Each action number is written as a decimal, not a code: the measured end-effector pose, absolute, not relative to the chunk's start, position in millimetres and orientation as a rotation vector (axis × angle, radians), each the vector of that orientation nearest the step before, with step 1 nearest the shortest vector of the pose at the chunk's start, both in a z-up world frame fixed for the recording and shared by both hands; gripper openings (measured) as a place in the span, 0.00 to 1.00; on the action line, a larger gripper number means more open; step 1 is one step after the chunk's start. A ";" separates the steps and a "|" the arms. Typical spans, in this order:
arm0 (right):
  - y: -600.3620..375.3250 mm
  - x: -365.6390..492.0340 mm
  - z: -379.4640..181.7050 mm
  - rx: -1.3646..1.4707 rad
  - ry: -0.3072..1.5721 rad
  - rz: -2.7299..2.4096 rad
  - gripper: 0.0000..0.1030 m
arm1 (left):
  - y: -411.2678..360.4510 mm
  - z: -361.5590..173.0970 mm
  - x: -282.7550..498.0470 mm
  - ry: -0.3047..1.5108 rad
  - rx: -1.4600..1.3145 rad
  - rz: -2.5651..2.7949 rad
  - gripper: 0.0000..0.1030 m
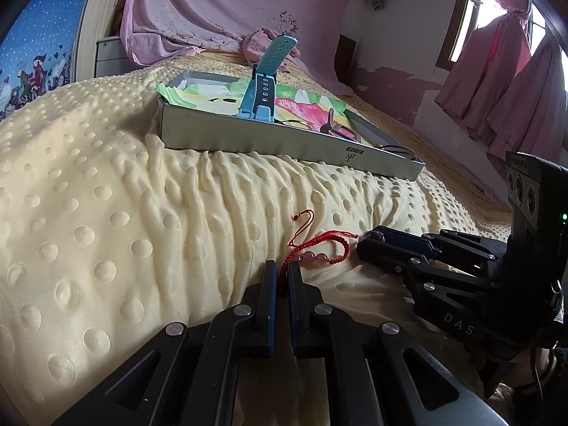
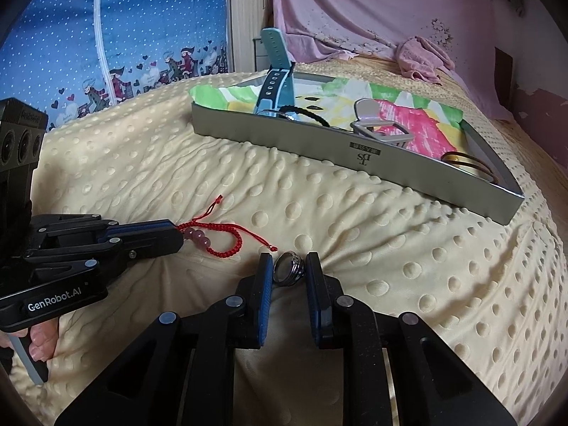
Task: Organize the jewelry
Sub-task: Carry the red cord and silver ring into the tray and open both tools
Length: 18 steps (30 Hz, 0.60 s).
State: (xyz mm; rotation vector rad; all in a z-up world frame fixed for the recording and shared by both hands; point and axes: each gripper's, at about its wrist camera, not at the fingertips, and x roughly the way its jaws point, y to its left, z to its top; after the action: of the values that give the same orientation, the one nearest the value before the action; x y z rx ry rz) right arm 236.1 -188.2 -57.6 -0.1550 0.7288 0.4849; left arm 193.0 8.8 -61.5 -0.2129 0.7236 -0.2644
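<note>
Right wrist view shows the right hand-held gripper (image 2: 289, 269) pinching a silver ring (image 2: 288, 272) on the bed's dotted yellow blanket (image 2: 390, 248), while the left hand-held gripper (image 1: 282, 274) clamps the red bracelet (image 1: 319, 248), the grey tray (image 2: 355, 149) lying beyond.

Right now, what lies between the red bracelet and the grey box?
Only bare yellow blanket lies between the red bracelet and the grey box; both views show it.
</note>
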 end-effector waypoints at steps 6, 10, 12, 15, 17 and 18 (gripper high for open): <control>-195.1 236.3 -55.1 -0.131 0.707 0.449 0.16 | 12.7 -58.9 187.3 0.688 -0.225 -0.261 0.06; -200.0 236.0 -51.8 -0.112 0.686 0.436 0.16 | 12.2 -51.9 178.1 0.624 -0.216 -0.260 0.06; -202.5 235.2 -49.8 -0.099 0.672 0.431 0.16 | 12.1 -50.2 175.7 0.608 -0.217 -0.266 0.06; -205.8 232.7 -46.6 -0.081 0.650 0.427 0.16 | 12.3 -47.5 173.1 0.586 -0.224 -0.272 0.05; -208.1 230.9 -44.2 -0.067 0.631 0.426 0.16 | 12.8 -46.2 171.7 0.574 -0.224 -0.273 0.05; -209.1 230.3 -43.1 -0.062 0.623 0.426 0.16 | 12.2 -44.4 170.9 0.568 -0.220 -0.275 0.05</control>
State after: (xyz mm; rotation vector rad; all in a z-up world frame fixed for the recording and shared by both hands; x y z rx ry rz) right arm 230.3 -209.1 -43.1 -0.0616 0.6233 0.4258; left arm 170.9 12.2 -44.4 -0.2199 0.5675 -0.2752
